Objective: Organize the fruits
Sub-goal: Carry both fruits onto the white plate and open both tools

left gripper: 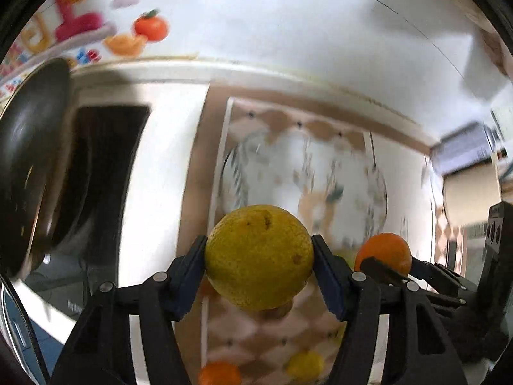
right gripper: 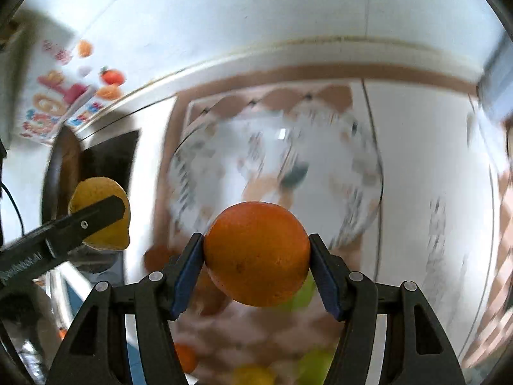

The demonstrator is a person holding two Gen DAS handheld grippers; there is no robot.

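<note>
My left gripper (left gripper: 259,258) is shut on a yellow-green citrus fruit (left gripper: 259,256) and holds it in the air. My right gripper (right gripper: 256,255) is shut on an orange (right gripper: 256,253), also held up. The orange (left gripper: 384,252) and the right gripper show at the right of the left wrist view. The yellow fruit (right gripper: 99,215) shows at the left of the right wrist view. A clear glass bowl (right gripper: 275,173) stands beyond both fruits on a checked mat (left gripper: 298,125). Several more fruits lie blurred below: oranges (left gripper: 219,372), a yellow one (left gripper: 304,365), green ones (right gripper: 315,364).
A dark round pan (left gripper: 29,160) stands at the left by a black opening in a white appliance (left gripper: 160,166). A colourful printed box (left gripper: 77,22) leans on the white wall behind. The white counter runs to the right.
</note>
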